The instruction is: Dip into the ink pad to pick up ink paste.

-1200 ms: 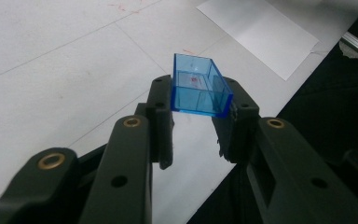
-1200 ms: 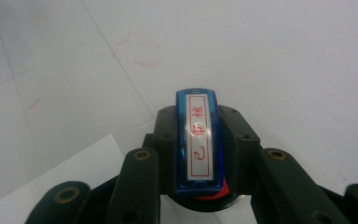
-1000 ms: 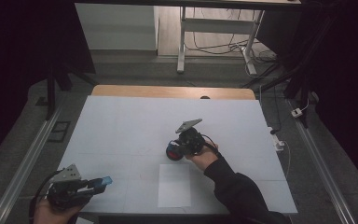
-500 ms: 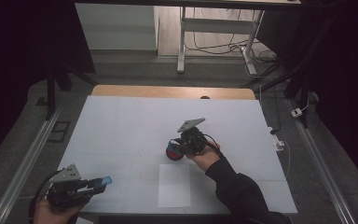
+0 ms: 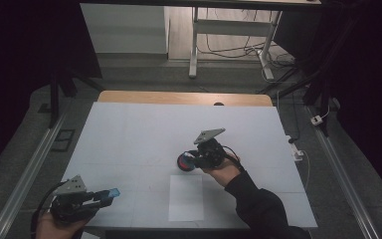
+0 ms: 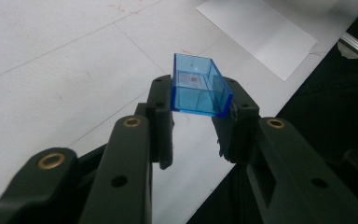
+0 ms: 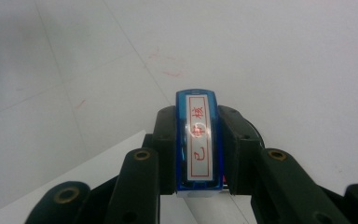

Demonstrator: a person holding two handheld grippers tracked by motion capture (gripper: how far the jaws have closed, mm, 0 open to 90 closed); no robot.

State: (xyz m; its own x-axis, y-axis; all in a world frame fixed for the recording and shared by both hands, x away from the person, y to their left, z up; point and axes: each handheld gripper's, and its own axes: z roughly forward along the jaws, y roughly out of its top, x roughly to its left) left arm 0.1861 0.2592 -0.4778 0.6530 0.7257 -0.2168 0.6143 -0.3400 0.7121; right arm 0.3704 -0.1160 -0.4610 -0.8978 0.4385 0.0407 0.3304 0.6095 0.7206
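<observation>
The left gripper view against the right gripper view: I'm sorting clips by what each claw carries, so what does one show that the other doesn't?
The left gripper view has the left claw shut on a clear blue open cap, hollow side up. The right gripper view has the right claw shut on a blue stamp, its white label printed in red characters. Both share the white table and a sheet of white paper.

Open clear-blue cap [image 6: 199,89] in left claw; red-lettered blue stamp [image 7: 200,142] in right
</observation>
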